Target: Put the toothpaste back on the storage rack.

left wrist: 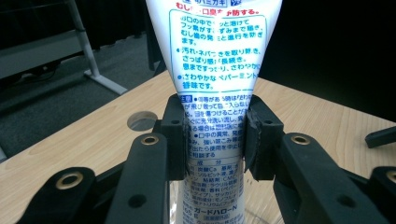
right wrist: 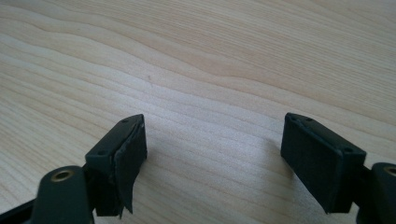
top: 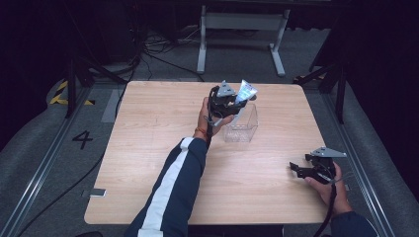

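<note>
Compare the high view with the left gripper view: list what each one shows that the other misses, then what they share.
High view alone: the clear plastic box under the raised tube, the right gripper open and low near the table's right edge, the person's sleeve, and the floor around the table.

Left gripper view alone: the printed Japanese text on the tube, and the round hole in the tabletop.

Both: the left gripper shut on the toothpaste tube, held upright over the wooden table.

You see a pale matt wood-grain table [right wrist: 196,56], a glossy printed plastic tube [left wrist: 215,56], a clear plastic box [top: 242,126], and matt black jaws.
</note>
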Demonstrator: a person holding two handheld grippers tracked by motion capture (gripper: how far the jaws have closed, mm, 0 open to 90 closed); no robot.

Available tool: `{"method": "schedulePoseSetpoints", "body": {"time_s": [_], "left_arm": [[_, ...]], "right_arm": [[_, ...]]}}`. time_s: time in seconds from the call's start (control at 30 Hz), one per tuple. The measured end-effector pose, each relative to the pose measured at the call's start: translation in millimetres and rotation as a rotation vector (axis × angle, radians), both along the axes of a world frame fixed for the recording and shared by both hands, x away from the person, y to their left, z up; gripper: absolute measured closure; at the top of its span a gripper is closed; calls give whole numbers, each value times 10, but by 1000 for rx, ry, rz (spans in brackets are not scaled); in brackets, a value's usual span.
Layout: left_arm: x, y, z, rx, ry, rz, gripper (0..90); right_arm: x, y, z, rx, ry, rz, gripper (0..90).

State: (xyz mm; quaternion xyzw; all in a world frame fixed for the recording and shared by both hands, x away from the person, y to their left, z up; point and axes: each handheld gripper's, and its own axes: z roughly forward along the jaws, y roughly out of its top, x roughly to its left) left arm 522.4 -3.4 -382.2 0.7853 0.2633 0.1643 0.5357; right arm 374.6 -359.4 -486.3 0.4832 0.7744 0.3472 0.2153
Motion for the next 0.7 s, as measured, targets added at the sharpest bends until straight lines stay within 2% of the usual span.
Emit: {"method": "schedulePoseSetpoints", "body": {"time_s": [0.4, 0.7], "left_arm": [[-34, -3, -136, 21, 7, 9, 656], [-81, -12, -169, 68, -2, 1, 651]], "right_arm": [[0, 0, 0, 0, 1, 0, 227], [0, 1, 0, 0, 1, 0, 228]]}}
